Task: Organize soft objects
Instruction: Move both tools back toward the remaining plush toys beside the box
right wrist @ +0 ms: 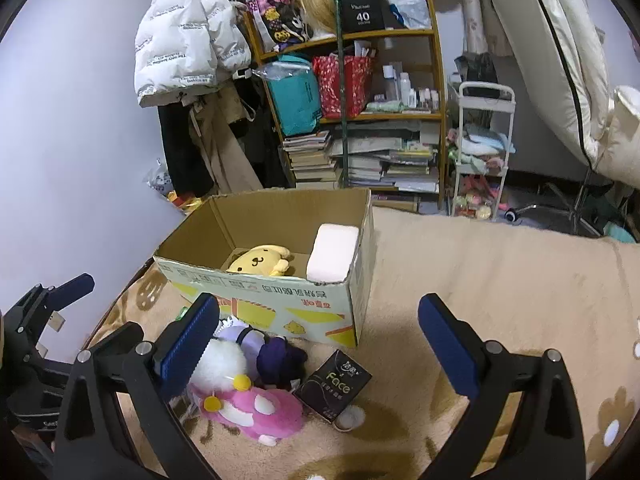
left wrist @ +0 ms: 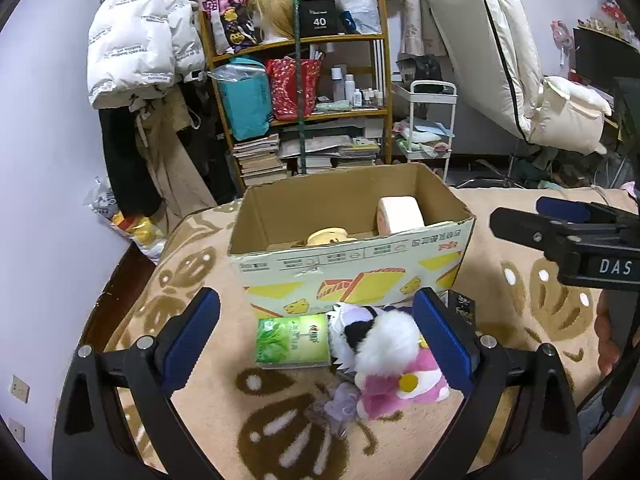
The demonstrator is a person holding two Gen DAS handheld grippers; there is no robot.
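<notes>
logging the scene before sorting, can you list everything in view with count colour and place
cardboard box: 1, brown with yellow print, on the blanket, open
yellow plush: 1, yellow, inside the box
white pack: 1, white, inside the box at its right end
pink and white plush: 1, in front of the box
purple plush: 1, behind the pink one, by the box
green tissue pack: 1, left of the plush pile
black Face pack: 1, right of the plush pile
blanket: 1, beige with brown pattern
shelf: 1, wooden, background
left tool: open
right tool: open

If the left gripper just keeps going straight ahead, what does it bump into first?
Probably the soft toys: the left gripper is open, pointing at the white-and-pink plush beside the green tissue pack. The cardboard box stands behind them.
</notes>
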